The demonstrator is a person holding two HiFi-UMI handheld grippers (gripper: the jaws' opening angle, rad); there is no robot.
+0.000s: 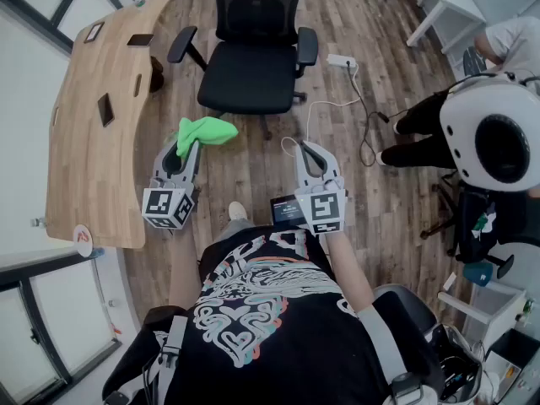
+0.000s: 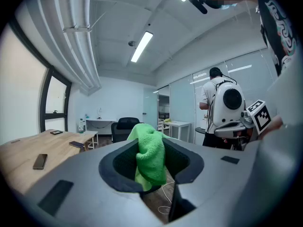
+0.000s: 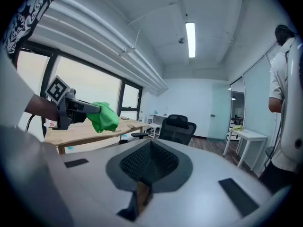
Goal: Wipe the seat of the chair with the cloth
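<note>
A black office chair (image 1: 253,53) with a black seat (image 1: 250,79) stands on the wood floor ahead of me; it also shows in the right gripper view (image 3: 176,128) and far off in the left gripper view (image 2: 124,127). My left gripper (image 1: 187,146) is shut on a bright green cloth (image 1: 207,131), which bulges between its jaws (image 2: 150,156) and hangs short of the chair. In the right gripper view the cloth (image 3: 104,117) is held up at the left. My right gripper (image 1: 310,154) is shut with nothing in it, beside the left one.
A long wooden desk (image 1: 97,125) with phones on it runs along the left. A white power strip (image 1: 341,60) and cable lie right of the chair. A person with a white backpack (image 1: 492,129) stands at the right. White tables (image 1: 443,2) are at the back right.
</note>
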